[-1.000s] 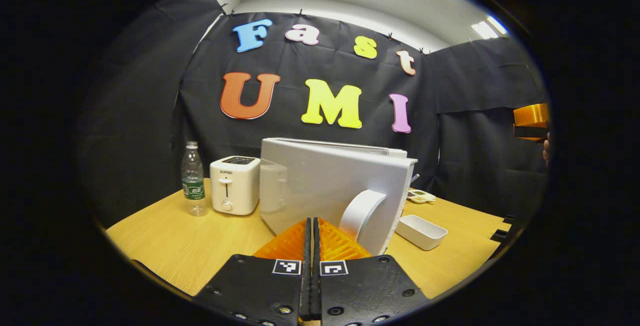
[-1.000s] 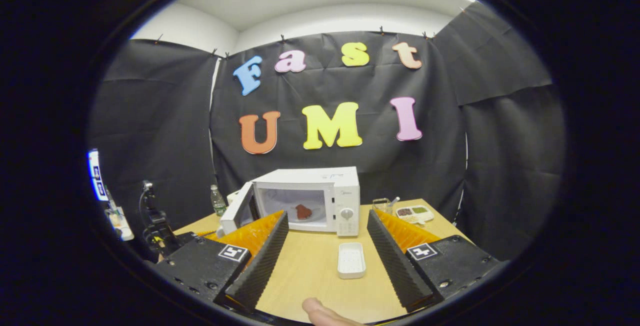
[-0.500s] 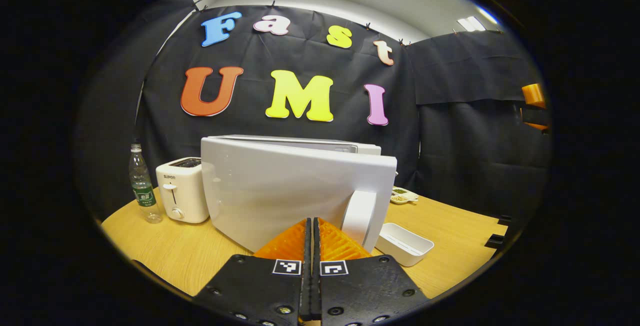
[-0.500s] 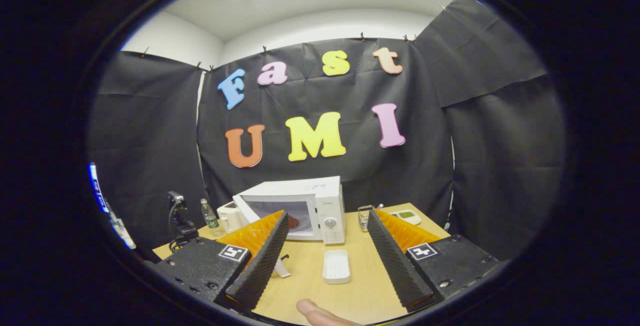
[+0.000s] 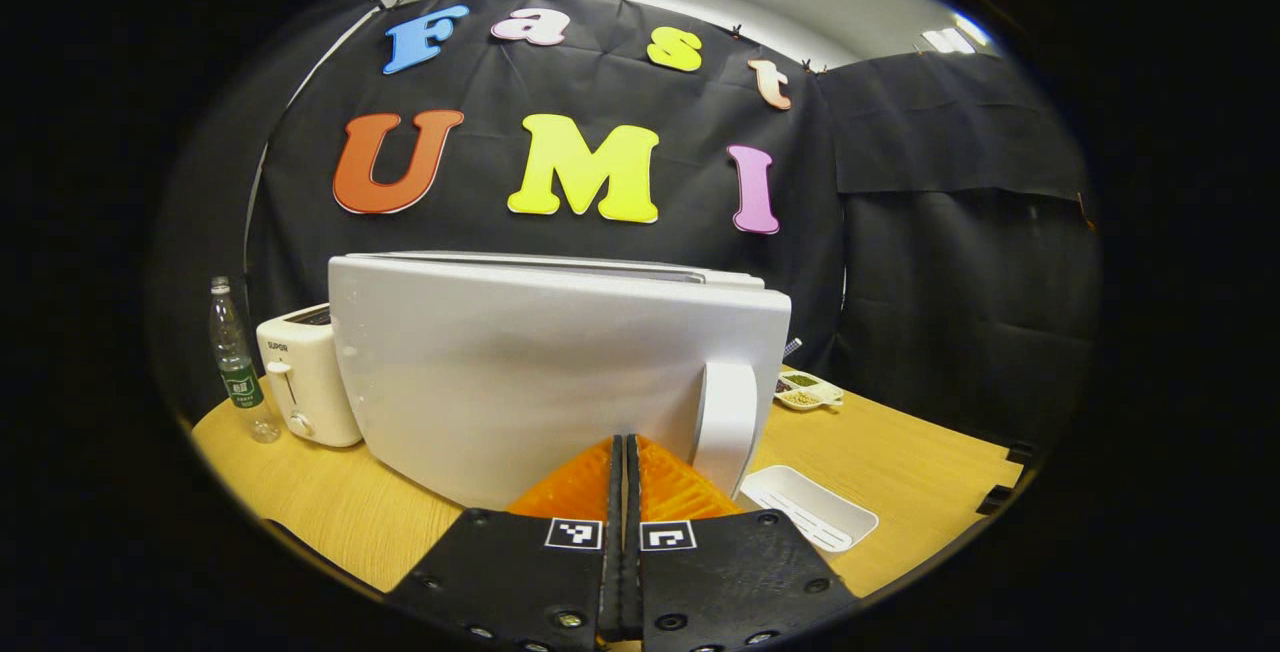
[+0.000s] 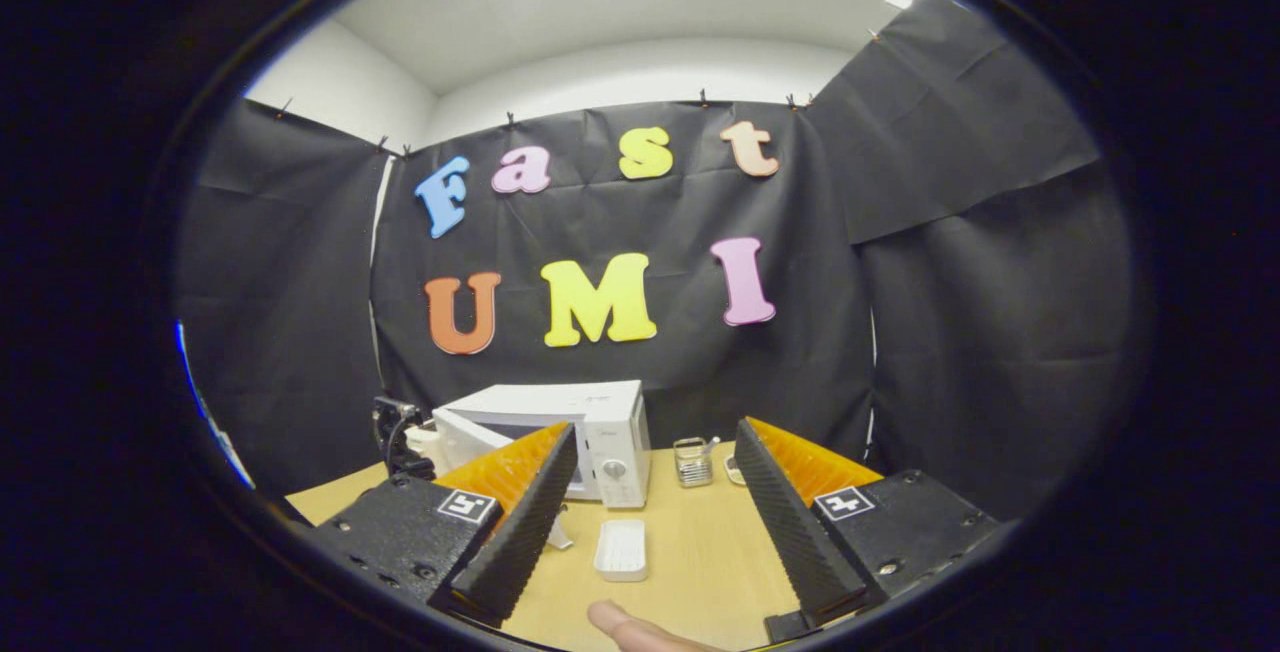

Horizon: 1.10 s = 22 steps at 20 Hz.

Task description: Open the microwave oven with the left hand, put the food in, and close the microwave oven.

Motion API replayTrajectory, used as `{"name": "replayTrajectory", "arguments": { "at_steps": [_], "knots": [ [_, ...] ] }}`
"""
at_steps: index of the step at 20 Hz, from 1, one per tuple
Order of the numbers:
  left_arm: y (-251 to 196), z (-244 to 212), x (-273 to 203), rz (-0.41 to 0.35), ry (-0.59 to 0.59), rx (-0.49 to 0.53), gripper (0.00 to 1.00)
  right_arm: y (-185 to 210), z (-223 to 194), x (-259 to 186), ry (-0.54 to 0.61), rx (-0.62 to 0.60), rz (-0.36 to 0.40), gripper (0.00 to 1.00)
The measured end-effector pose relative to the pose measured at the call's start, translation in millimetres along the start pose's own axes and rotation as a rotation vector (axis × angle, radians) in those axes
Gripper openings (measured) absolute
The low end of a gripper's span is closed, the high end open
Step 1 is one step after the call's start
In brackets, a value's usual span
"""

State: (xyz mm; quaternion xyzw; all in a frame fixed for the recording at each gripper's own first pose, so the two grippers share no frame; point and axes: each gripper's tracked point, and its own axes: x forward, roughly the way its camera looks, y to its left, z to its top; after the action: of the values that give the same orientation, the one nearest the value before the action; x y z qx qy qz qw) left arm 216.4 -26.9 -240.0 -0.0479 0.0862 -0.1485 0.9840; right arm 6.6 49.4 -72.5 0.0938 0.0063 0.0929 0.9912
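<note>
Left gripper view shows the left gripper (image 5: 622,472) with its two fingers pressed together and nothing between them, their tips against or just short of the outer face of the microwave door (image 5: 540,372), beside the door handle (image 5: 727,417); contact itself cannot be confirmed. Compared with a second ago, the door panel has swung from a steep angle to nearly square-on and now spans far more of the view, which indicates the door is being pushed toward closed. Right gripper view confirms this: the microwave oven (image 6: 560,437) stands at the back of the table (image 6: 690,552) with its door at a much narrower angle than before, and the dark piece of food seen inside a second ago is now hidden behind the door and the near finger. The right gripper (image 6: 650,517) is spread wide and carries nothing; it has drawn back from the oven, which now appears smaller and farther off. A white tray (image 6: 621,549) lies empty on the table in front of the oven. Judgement: the food is presumably still in the cavity, and the closing step is well advanced but not finished, since a gap remains at the door's free edge.
</note>
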Motion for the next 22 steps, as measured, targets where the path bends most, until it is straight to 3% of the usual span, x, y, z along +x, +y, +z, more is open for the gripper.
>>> {"name": "replayTrajectory", "arguments": {
  "at_steps": [1,3,4,5,6,7,8,9,10,11,12,13,14,15,16,17,18,20,21,22],
  "knots": [
    [-1.0,-0.9,6.2,0.004,0.003,0.01,0.0,-7.1,1.2,0.9,-0.003,-0.002,-0.006,0.9],
    [-4.5,-1.5,18.7,0.011,0.01,0.023,0.0,-19.1,2.8,3.2,-0.01,-0.009,-0.016,0.9],
    [-7.4,-2.1,25.1,0.013,0.013,0.022,0.0,-24.5,4.8,4.6,-0.014,-0.011,-0.02,1.0],
    [-8.8,-2.6,32.0,0.022,0.016,0.019,0.0,-29.5,5.7,5.7,-0.017,-0.012,-0.023,0.9],
    [-9.7,-3.6,39.7,0.029,0.019,0.016,0.0,-33.5,7.2,6.5,-0.02,-0.014,-0.023,1.0],
    [-11.0,-4.6,47.0,0.036,0.024,0.008,0.0,-37.7,8.0,8.3,-0.023,-0.016,-0.023,1.0],
    [-11.6,-3.2,54.8,0.041,0.015,-0.004,0.14,-41.5,8.6,9.1,-0.024,-0.018,-0.023,0.9],
    [-12.5,-0.8,63.9,0.044,-0.001,-0.02,0.0,-43.1,8.8,10.6,-0.026,-0.024,-0.019,0.9],
    [-12.3,1.8,71.7,0.048,-0.015,-0.03,0.0,-44.3,9.1,11.5,-0.026,-0.035,-0.013,1.0],
    [-11.7,3.7,80.2,0.052,-0.031,-0.041,0.0,-46.5,8.6,12.9,-0.025,-0.048,-0.007,0.9],
    [-8.9,4.6,87.8,0.062,-0.037,-0.045,0.0,-48.5,9.6,13.5,-0.025,-0.059,-0.003,0.9],
    [-6.9,5.1,95.9,0.07,-0.038,-0.042,0.0,-50.6,10.6,13.6,-0.026,-0.069,0.0,1.0],
    [-5.6,6.1,103.3,0.078,-0.04,-0.037,0.0,-53.9,12.8,13.5,-0.029,-0.072,-0.002,0.9],
    [-3.3,7.4,110.6,0.091,-0.038,-0.028,0.0,-56.3,21.3,12.6,-0.033,-0.074,-0.003,1.0],
    [0.7,6.2,116.1,0.118,-0.025,-0.017,0.0,-59.5,24.8,11.0,-0.034,-0.078,-0.003,1.0],
    [1.4,10.3,120.0,0.121,-0.039,0.004,0.0,-62.0,25.9,9.2,-0.035,-0.081,-0.004,0.9],
    [4.3,8.2,122.6,0.136,-0.02,0.01,0.01,-63.9,25.7,7.5,-0.034,-0.08,-0.002,1.0],
    [2.6,9.5,125.9,0.138,-0.036,-0.012,0.02,-69.2,23.5,3.2,-0.026,-0.073,-0.009,1.0],
    [2.4,9.2,125.5,0.137,-0.035,-0.011,0.01,-70.0,25.6,1.1,-0.033,-0.067,-0.009,0.9],
    [2.8,10.4,125.5,0.136,-0.037,0.006,0.02,-69.5,28.3,-1.1,-0.04,-0.062,-0.009,1.0]
  ]
}}
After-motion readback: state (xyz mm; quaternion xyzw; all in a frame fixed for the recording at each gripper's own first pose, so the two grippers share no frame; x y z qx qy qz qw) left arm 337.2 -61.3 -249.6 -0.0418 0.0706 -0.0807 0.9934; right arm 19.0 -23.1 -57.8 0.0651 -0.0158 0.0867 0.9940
